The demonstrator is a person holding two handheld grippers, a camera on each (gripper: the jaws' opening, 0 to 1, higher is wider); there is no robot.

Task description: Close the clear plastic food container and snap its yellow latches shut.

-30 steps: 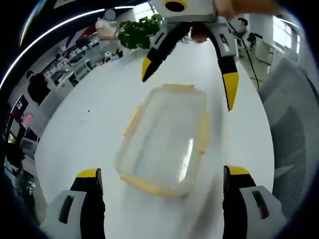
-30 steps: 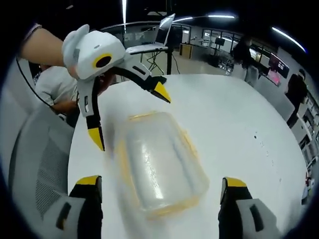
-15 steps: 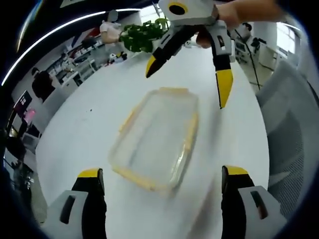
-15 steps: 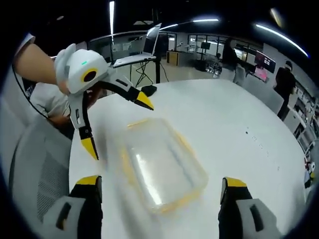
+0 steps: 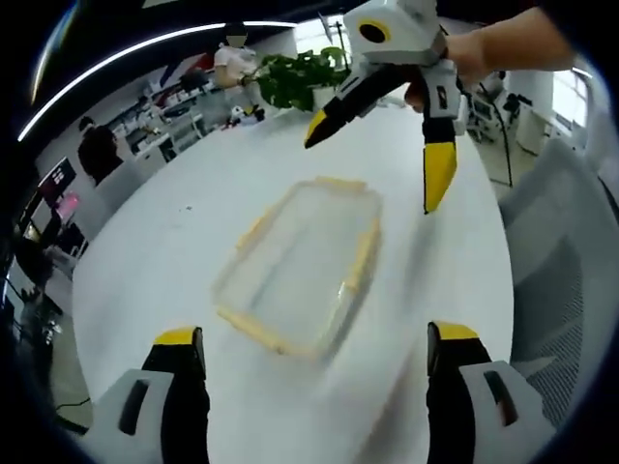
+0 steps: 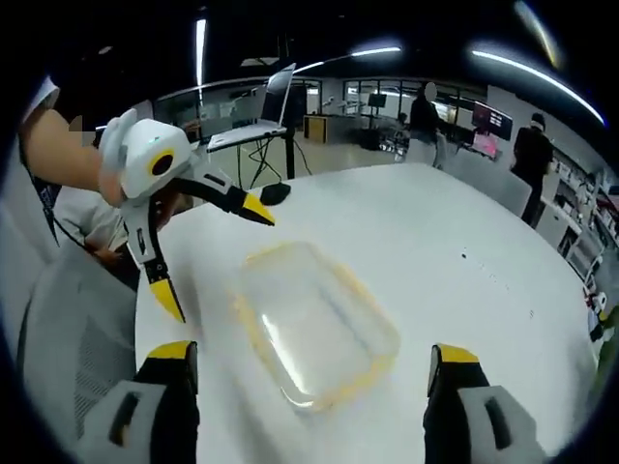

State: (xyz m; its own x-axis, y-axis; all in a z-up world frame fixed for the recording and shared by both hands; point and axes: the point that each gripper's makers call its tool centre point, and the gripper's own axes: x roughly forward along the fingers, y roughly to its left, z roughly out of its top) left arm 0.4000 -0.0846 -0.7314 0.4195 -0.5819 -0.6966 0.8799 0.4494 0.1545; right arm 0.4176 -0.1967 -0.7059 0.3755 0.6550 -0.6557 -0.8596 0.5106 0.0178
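In the left gripper view, the container (image 5: 298,263) lies flat on the white table (image 5: 174,251), lid apparently on, between both grippers. The left gripper (image 5: 309,362) hovers just short of it, jaws spread wide, grasping nothing. The right gripper (image 5: 387,164) hangs beyond the container's far end, jaws released.

In the right gripper view, the container (image 6: 311,324) sits ahead of the right gripper (image 6: 308,367); the left gripper (image 6: 208,256) hangs by the container's far corner. Latching seems not yet begun; next, I judge, press a yellow latch (image 6: 253,333) down.
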